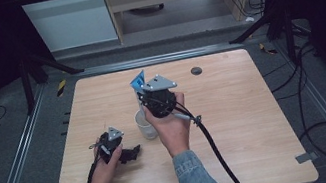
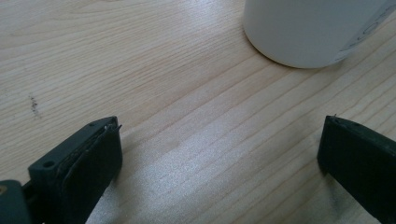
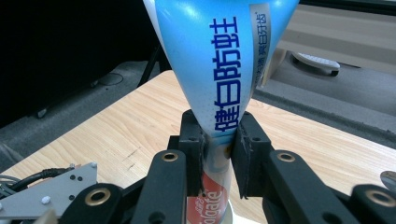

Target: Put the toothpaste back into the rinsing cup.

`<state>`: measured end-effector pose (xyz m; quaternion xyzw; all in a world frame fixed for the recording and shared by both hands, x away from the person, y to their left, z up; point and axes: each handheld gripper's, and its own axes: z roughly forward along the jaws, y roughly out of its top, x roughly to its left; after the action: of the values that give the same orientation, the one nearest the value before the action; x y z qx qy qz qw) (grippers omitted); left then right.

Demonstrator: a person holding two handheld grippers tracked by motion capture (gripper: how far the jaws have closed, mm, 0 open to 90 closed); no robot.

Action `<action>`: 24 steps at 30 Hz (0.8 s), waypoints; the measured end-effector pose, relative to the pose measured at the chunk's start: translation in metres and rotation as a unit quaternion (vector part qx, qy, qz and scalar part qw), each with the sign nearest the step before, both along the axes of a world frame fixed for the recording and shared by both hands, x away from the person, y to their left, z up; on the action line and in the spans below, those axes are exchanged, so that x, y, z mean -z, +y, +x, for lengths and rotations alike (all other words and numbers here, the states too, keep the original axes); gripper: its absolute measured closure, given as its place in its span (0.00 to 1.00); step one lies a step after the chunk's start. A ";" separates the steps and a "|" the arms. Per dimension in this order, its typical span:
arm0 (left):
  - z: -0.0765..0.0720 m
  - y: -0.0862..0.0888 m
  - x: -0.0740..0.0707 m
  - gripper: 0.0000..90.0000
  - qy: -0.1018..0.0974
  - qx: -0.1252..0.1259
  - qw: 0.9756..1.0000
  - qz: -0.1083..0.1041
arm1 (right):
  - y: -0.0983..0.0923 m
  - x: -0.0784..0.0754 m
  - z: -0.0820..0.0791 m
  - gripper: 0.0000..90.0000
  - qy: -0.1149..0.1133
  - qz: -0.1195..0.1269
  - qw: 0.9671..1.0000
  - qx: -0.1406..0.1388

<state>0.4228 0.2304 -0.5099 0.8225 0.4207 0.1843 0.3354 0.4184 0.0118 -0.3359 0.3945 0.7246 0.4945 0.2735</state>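
Right gripper [image 3: 218, 154], jaws clamped on Colgate toothpaste tube [image 3: 224, 60], holds it above white cup [image 1: 146, 123]; likely lower it straight in while left gripper [image 2: 219, 158], jaws apart, rests on table [image 1: 238, 124]

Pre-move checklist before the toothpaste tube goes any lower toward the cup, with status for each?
1. Right tongs shut on the toothpaste tube: ok, jaws pinch it near the cap end.
2. Tube upright, flat end up: ok.
3. White cup standing on the table: ok.
4. Tube cap lined up over the cup mouth: cannot tell, the hand hides it in the high view.
5. Left tongs open and clear of the cup: ok, wood between the jaws, cup just ahead.
6. Cup empty: cannot tell.
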 end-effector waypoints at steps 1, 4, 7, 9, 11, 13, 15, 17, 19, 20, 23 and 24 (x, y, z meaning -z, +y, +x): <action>0.000 0.000 0.000 0.00 0.000 0.000 1.000 0.000 | 0.001 0.001 0.001 0.84 0.002 -0.001 1.000 -0.001; 0.000 0.000 0.000 0.00 0.000 0.000 1.000 0.000 | 0.002 0.004 0.003 0.84 0.006 -0.003 1.000 -0.002; 0.000 0.000 0.000 0.00 -0.002 -0.002 1.000 -0.001 | 0.002 0.012 0.007 0.84 0.014 -0.004 1.000 -0.001; 0.000 0.000 0.000 0.00 -0.002 -0.001 1.000 -0.001 | 0.002 0.016 0.009 0.84 0.016 -0.005 1.000 0.000; 0.000 0.000 0.000 0.00 -0.002 -0.001 1.000 -0.001 | 0.002 0.019 0.010 0.84 0.019 -0.003 1.000 0.002; 0.000 0.000 0.000 0.00 -0.002 -0.001 1.000 -0.001 | 0.001 0.023 0.011 0.84 0.021 -0.001 1.000 0.004; 0.000 0.000 0.000 0.00 -0.002 -0.001 1.000 -0.001 | 0.000 0.027 0.013 0.84 0.025 -0.003 1.000 0.005; 0.000 0.000 0.000 0.00 -0.002 -0.001 1.000 -0.001 | 0.000 0.031 0.014 0.84 0.029 -0.003 1.000 0.005; 0.000 0.000 0.000 0.00 -0.003 -0.001 1.000 -0.001 | 0.000 0.035 0.016 0.84 0.034 -0.003 0.999 0.006; 0.000 0.000 0.000 0.00 -0.003 -0.001 1.000 -0.001 | 0.000 0.037 0.016 0.84 0.034 -0.003 0.999 0.006; 0.000 0.000 0.000 0.00 -0.002 0.000 1.000 -0.001 | 0.001 0.043 0.019 0.84 0.038 -0.005 0.999 0.007; 0.000 0.000 0.000 0.00 -0.002 0.000 1.000 -0.001 | 0.001 0.043 0.019 0.84 0.038 -0.005 0.999 0.007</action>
<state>0.4228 0.2303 -0.5103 0.8217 0.4200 0.1858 0.3374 0.4372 0.0123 -0.3788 0.4166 0.7341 0.4737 0.2512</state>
